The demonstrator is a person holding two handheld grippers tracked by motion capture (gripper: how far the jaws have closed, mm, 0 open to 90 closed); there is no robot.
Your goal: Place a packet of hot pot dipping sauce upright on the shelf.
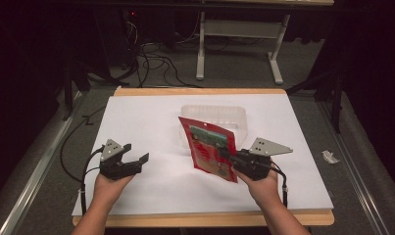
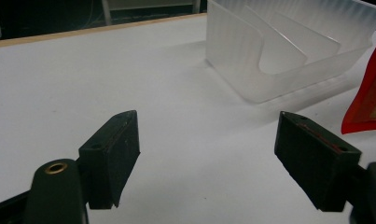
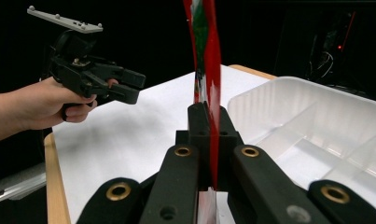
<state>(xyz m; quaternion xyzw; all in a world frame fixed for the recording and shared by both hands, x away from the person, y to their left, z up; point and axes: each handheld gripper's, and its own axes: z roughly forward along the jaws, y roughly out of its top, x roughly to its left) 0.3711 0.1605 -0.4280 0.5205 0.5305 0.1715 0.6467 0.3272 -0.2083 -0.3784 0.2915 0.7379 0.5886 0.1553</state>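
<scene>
White table [image 1: 136, 196] stands on grey carpet [image 1: 361, 161], dark room.

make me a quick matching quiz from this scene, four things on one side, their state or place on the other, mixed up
Things:
1. left tongs
2. right tongs
3. red packet
4. clear tray

States or places:
A. standing on the white table, divided inside
B. open, nothing between the jaws
C. held up on edge, off the table
D. shut on something thin

Pairs: 1-B, 2-D, 3-C, 4-A
</scene>
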